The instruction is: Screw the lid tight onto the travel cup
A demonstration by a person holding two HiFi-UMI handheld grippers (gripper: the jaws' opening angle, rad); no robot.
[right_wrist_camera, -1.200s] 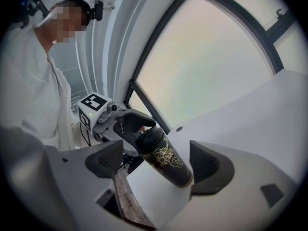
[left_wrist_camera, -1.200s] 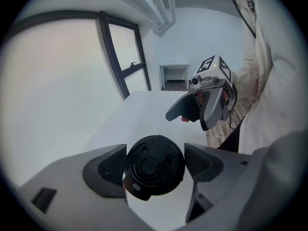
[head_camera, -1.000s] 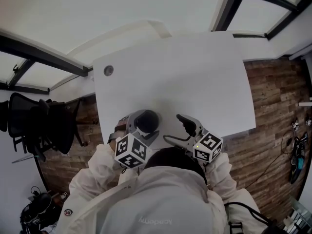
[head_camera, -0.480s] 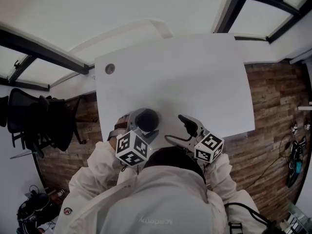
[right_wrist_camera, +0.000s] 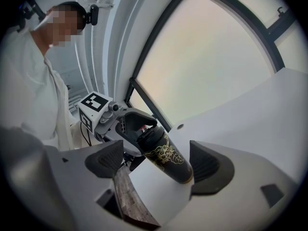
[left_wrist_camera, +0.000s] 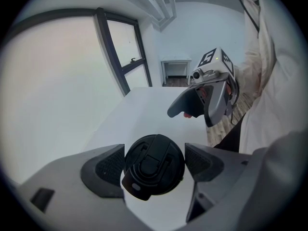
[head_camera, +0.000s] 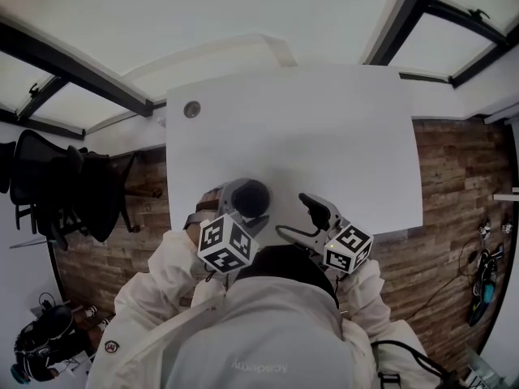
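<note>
A dark travel cup (right_wrist_camera: 167,159) with a gold pattern stands on the white table (head_camera: 324,128) near its front edge. Its black flip lid (left_wrist_camera: 154,165) sits on top, also seen from above as the lid (head_camera: 250,198). My left gripper (left_wrist_camera: 154,163) comes down onto the lid, and its ribbed pads (left_wrist_camera: 108,165) lie against the lid's two sides. From the right gripper view, the left gripper (right_wrist_camera: 140,128) wraps the cup's top. My right gripper (head_camera: 293,217) hovers open just right of the cup, nothing between its fingers.
A round grommet hole (head_camera: 192,109) sits in the table's far left corner. A black office chair (head_camera: 73,193) stands left of the table on the wooden floor (head_camera: 454,177). Large windows surround the table. The person's white sleeves are close below both grippers.
The head view has drifted slightly. Both grippers and the cup stay where they were.
</note>
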